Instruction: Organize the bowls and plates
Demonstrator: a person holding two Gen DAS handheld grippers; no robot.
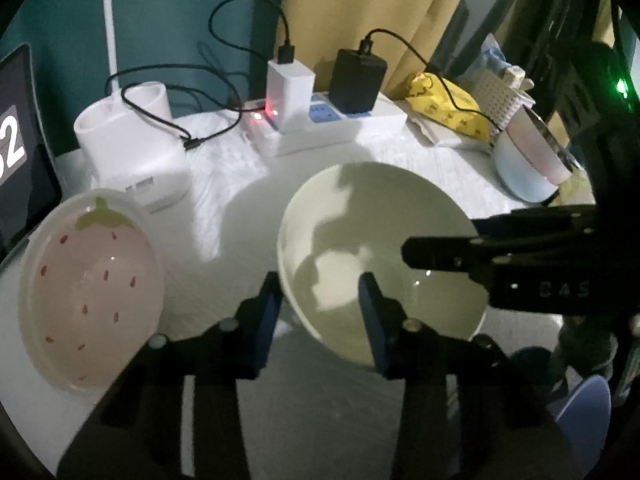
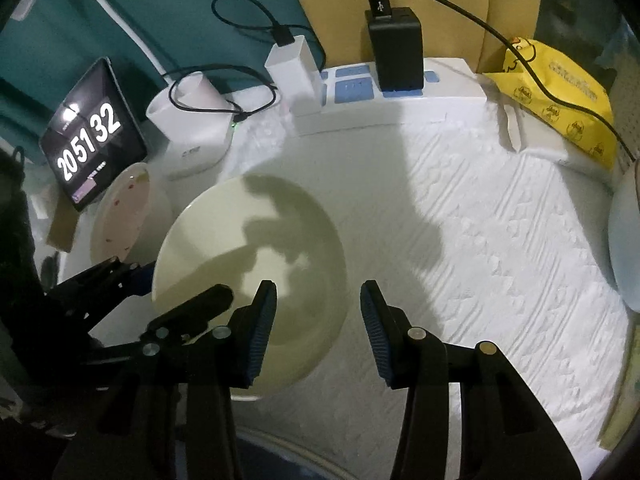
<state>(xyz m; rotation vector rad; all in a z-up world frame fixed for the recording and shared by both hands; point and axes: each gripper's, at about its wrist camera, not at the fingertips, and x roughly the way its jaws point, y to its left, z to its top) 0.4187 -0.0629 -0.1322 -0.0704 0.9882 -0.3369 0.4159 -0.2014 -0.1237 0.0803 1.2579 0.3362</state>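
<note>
Both grippers straddle the cream bowl (image 1: 380, 256) rim: left gripper (image 1: 320, 300) and right gripper (image 2: 318, 312) part-open, grip unclear.

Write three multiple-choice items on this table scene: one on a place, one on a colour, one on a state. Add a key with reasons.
1. The pale cream ceramic bowl sits where, in the left wrist view?
A. right of the pink strawberry-print bowl
B. on the white power strip
C. inside the strawberry bowl

2. The snack packet beside the power strip is
A. red
B. yellow
C. green

3. The left gripper is
A. clear of the table
B. inside the strawberry bowl
C. straddling the cream bowl's rim

Key: 1 A, strawberry bowl lies left of it; 2 B, plainly yellow; 3 C, one finger each side of the rim.
</note>
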